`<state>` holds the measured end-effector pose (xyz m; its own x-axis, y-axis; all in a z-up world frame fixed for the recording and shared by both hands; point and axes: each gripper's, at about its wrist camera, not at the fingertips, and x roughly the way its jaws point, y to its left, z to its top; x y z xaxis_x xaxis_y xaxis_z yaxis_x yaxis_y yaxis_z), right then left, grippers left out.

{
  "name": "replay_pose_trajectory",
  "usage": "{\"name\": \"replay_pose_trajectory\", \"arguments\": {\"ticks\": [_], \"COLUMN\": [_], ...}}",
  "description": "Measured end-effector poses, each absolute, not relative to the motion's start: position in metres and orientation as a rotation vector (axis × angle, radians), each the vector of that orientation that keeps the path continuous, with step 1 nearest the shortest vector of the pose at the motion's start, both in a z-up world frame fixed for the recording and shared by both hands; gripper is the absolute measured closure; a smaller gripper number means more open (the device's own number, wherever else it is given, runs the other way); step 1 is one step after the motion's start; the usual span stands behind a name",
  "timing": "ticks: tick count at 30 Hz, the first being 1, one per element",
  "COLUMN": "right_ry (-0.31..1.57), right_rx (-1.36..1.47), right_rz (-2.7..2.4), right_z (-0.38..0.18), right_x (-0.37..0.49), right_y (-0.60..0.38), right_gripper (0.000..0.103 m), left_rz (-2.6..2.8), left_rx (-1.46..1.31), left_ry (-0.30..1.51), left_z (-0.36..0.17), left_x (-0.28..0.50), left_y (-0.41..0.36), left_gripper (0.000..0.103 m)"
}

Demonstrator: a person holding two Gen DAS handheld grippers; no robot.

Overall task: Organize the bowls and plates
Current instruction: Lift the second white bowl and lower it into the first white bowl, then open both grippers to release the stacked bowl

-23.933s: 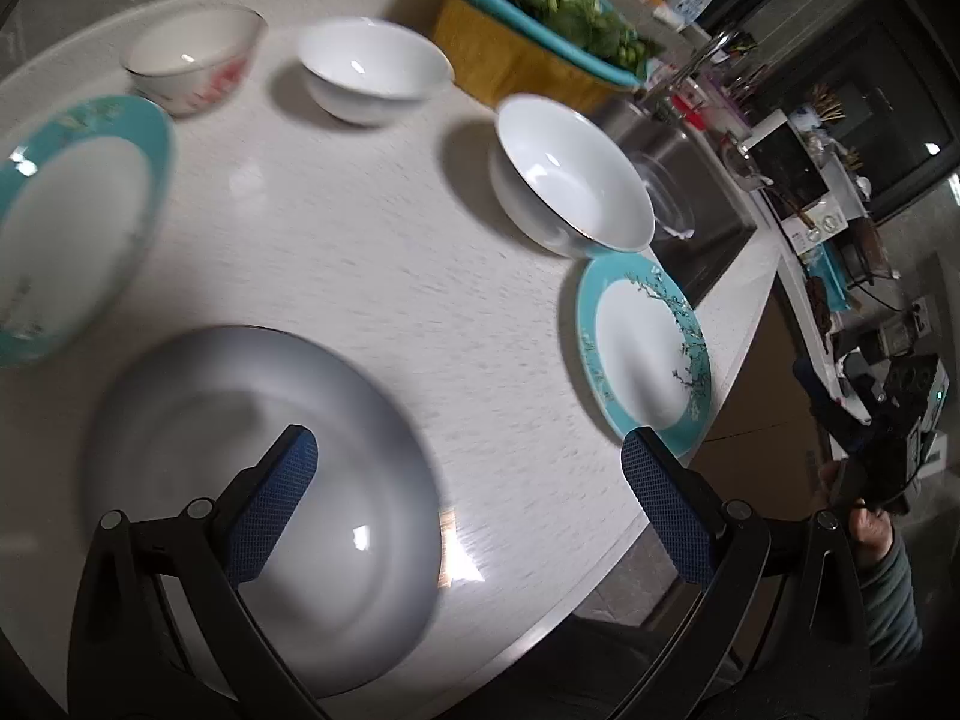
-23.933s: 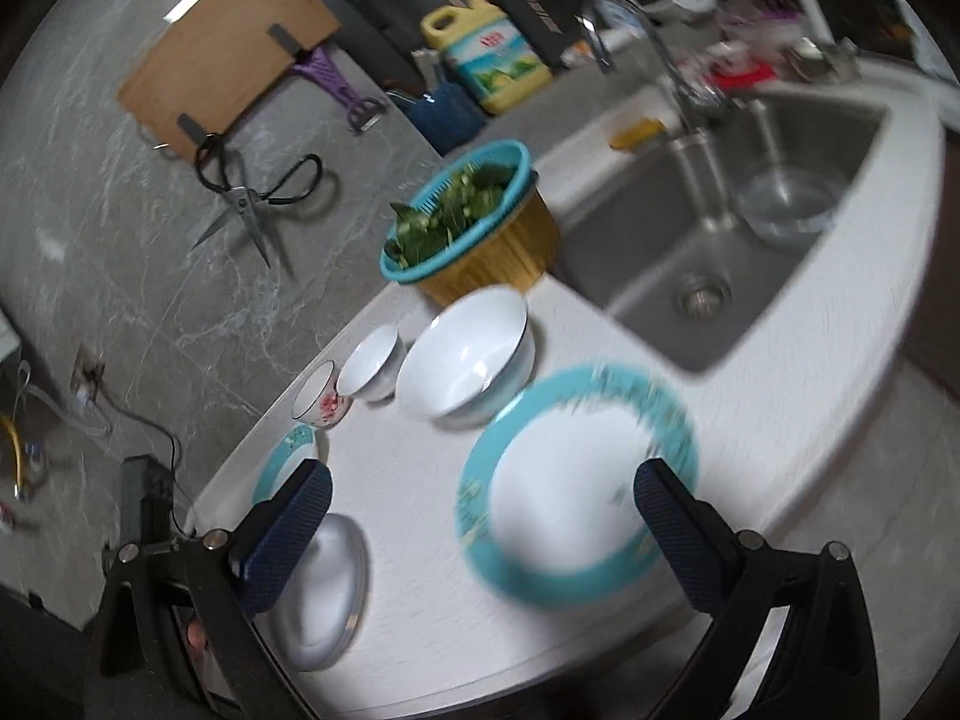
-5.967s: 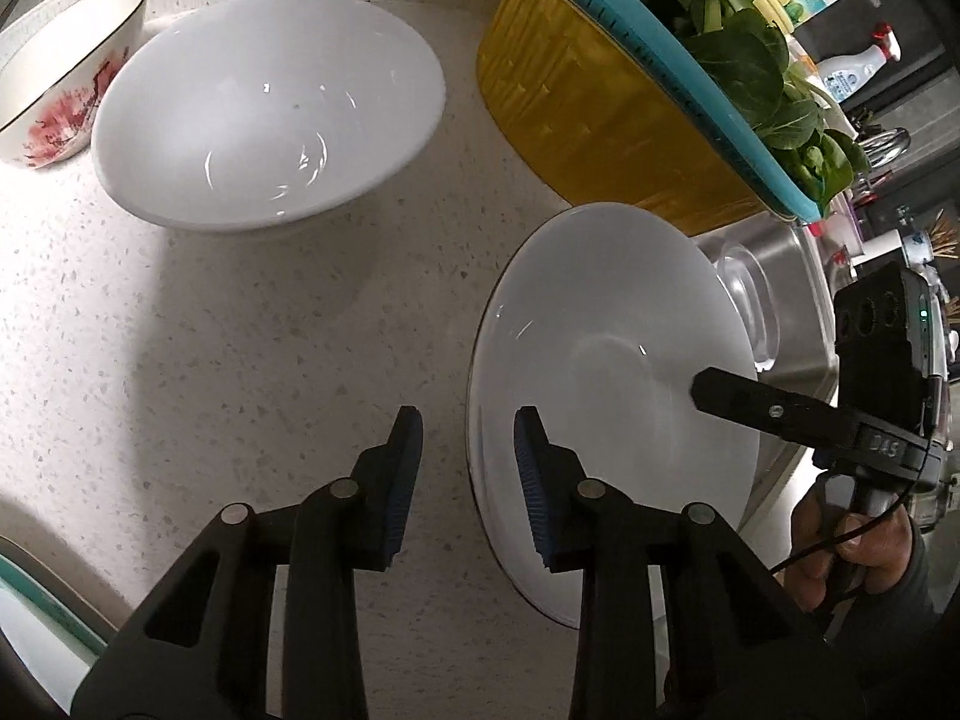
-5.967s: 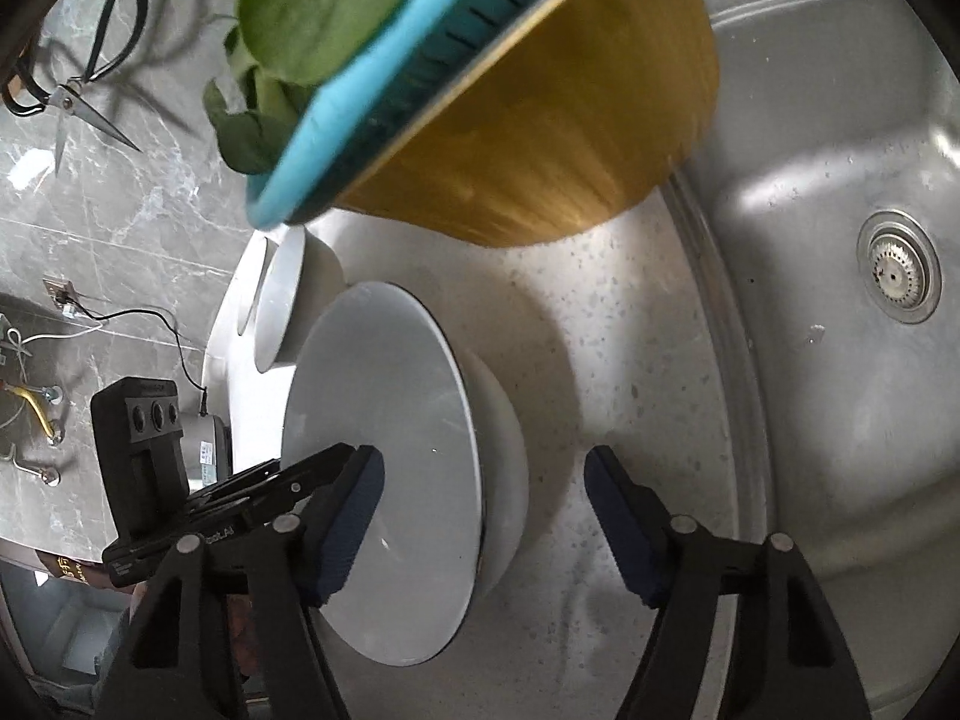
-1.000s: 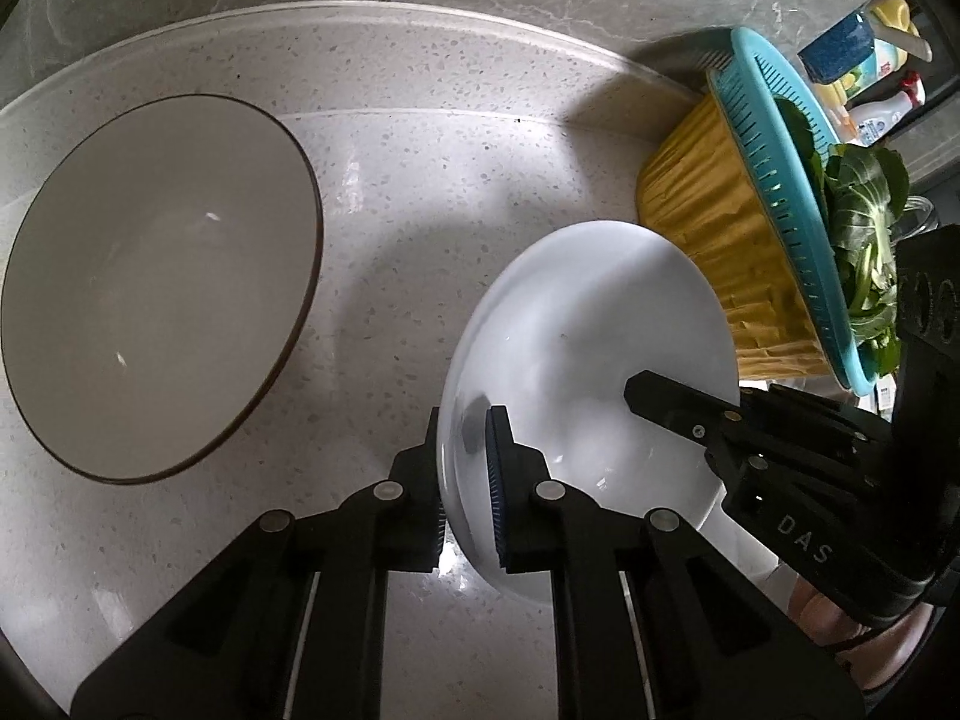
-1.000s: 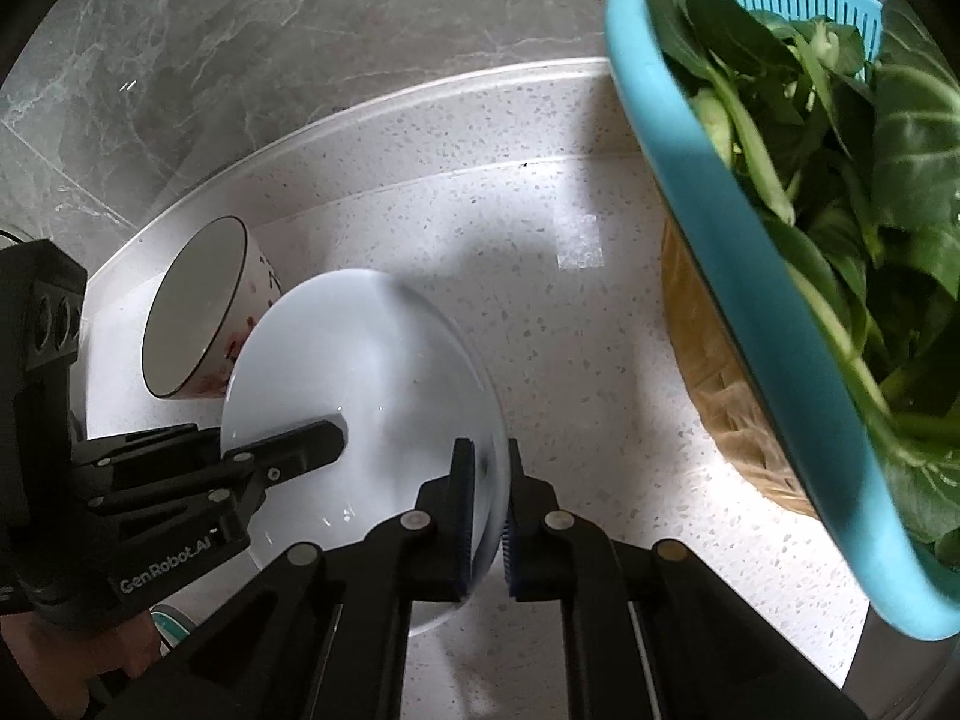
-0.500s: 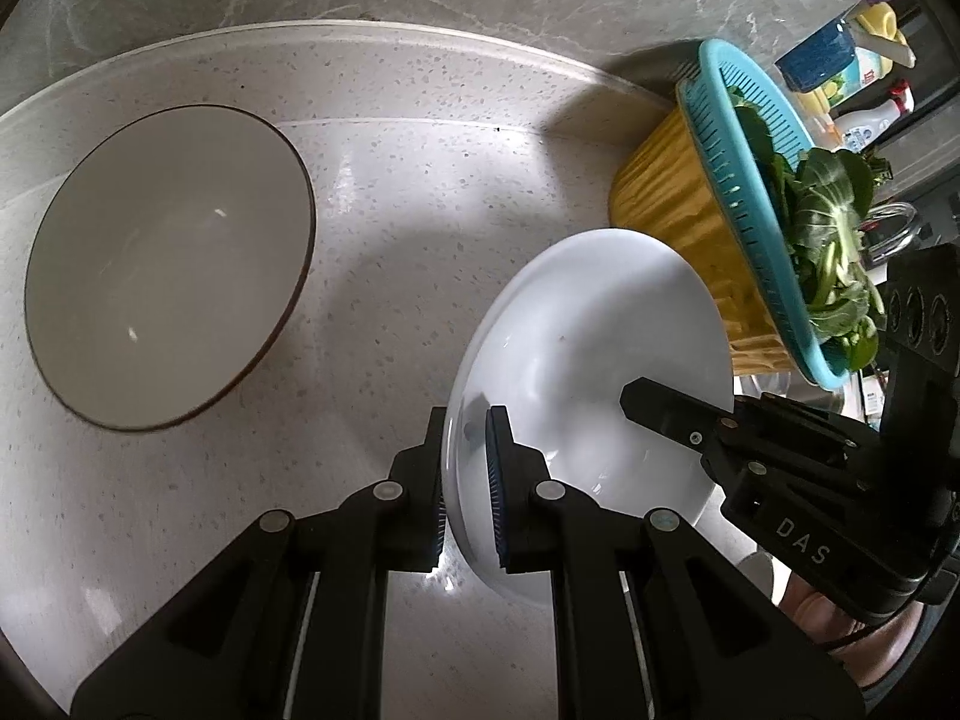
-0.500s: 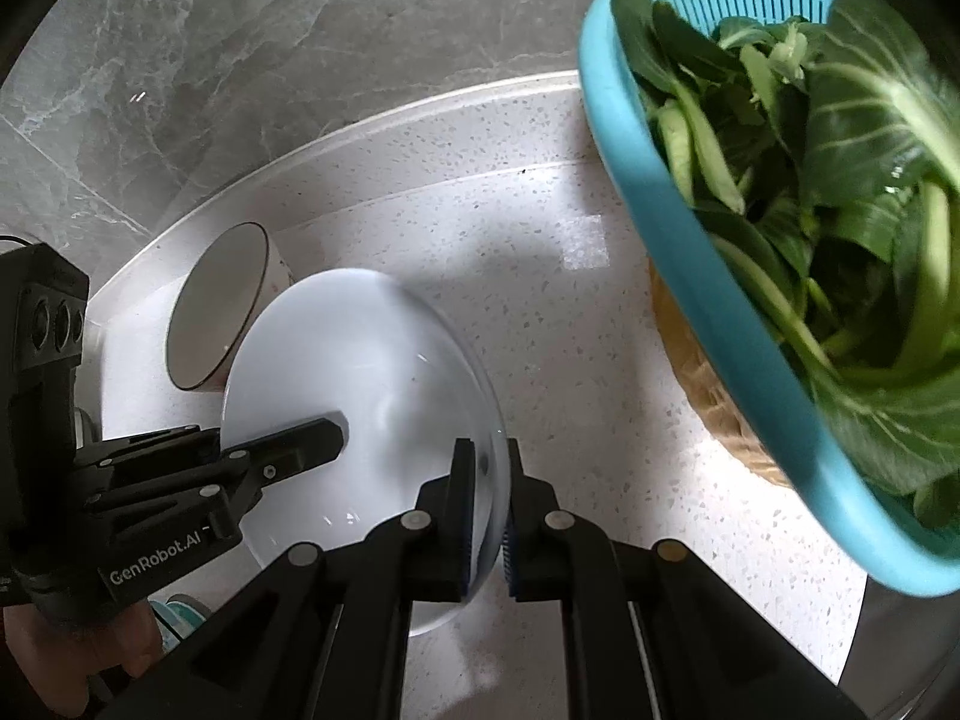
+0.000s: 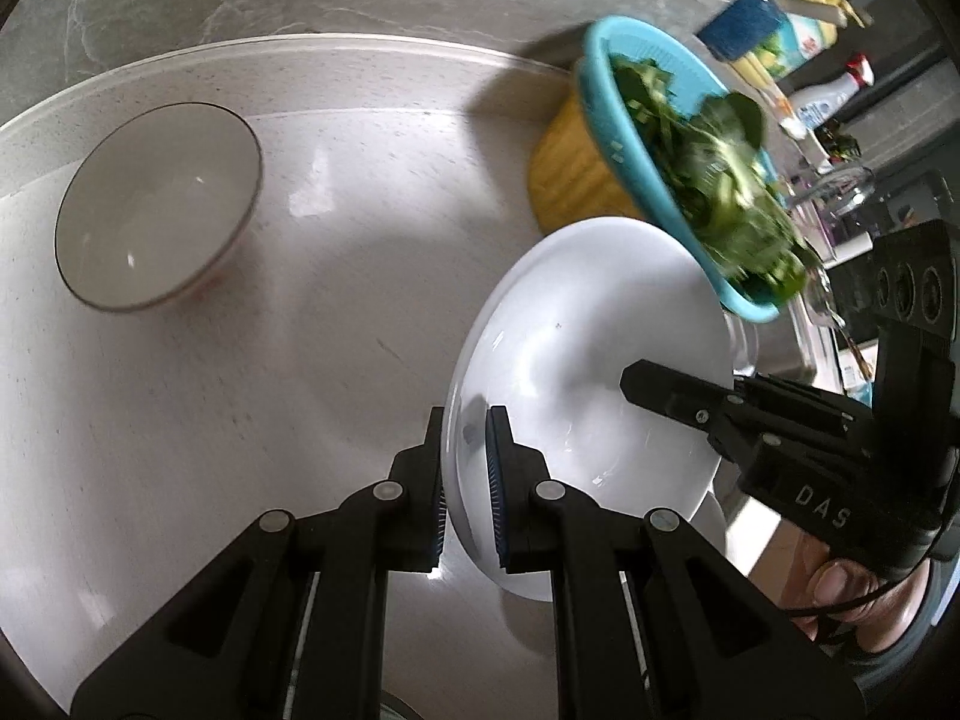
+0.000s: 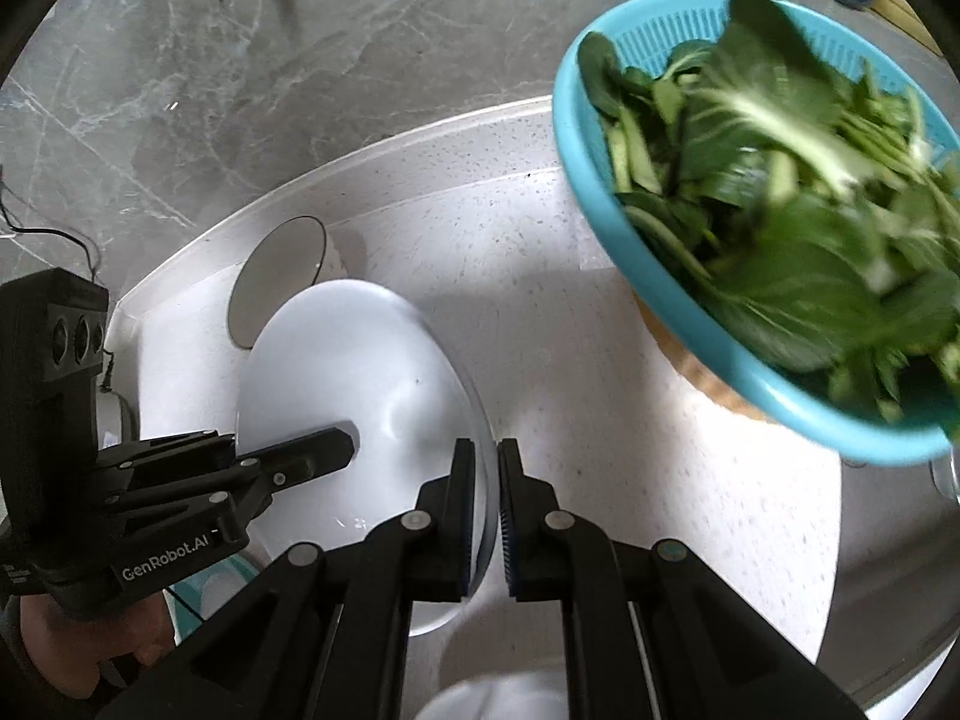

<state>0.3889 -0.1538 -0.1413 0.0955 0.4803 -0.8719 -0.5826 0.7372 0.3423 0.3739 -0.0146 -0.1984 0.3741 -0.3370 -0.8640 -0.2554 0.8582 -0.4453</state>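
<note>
The pale speckled counter (image 9: pixel 300 312) fills most of both views, curving back to a grey marbled wall. On its far right stands a blue colander (image 10: pixel 672 276) of leafy greens set in a yellow basin (image 9: pixel 570 180). The white bowl (image 9: pixel 588 360) hangs above the counter between the two grippers, tilted, its open side facing up and toward the left wrist camera. On the far left sits a smaller bowl with a dark rim (image 9: pixel 156 222), upright and well apart from the carried one.

As a judgement, the sorting is under way but unfinished: the white bowl is in the air with no resting place reached, the dark-rimmed bowl stands alone, and a white rim at the bottom edge of the right wrist view hints at more dishes below, too cropped to name.

The left gripper (image 9: pixel 467 480) pinches the near-left rim of the white bowl, fingers pressed onto its wall. The right gripper (image 10: pixel 487 516) pinches the opposite rim the same way. Both point steeply down, each held in a person's hand (image 9: pixel 852 594).
</note>
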Motion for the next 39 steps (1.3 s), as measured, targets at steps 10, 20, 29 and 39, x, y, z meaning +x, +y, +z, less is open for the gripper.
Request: {"name": "replay_pose_trajectory", "arguments": {"ticks": [10,20,29,39], "right_ry": [1.244,1.338,1.421,1.472], "right_rx": [-0.072,-0.001,0.027,-0.012], "right_rz": [0.776,0.734,0.725,0.742], "right_z": [-0.119,-0.138,-0.165,-0.19], "right_x": [0.361,0.333,0.324,0.323], "right_y": [-0.22,-0.288,-0.31,-0.298], "right_gripper": [0.092,0.092,0.092,0.092], "left_rz": [-0.16,-0.246,-0.243,-0.184], "left_rx": [-0.566,-0.546,-0.534,-0.532], "left_ry": [1.227,1.313,1.378,1.414], "left_z": [-0.178,-0.188,-0.214,-0.245], "left_x": [0.335,0.295,0.272,0.277], "left_y": [-0.084,-0.158,-0.186,-0.181], "left_gripper": [0.093,0.094,0.093,0.093]}}
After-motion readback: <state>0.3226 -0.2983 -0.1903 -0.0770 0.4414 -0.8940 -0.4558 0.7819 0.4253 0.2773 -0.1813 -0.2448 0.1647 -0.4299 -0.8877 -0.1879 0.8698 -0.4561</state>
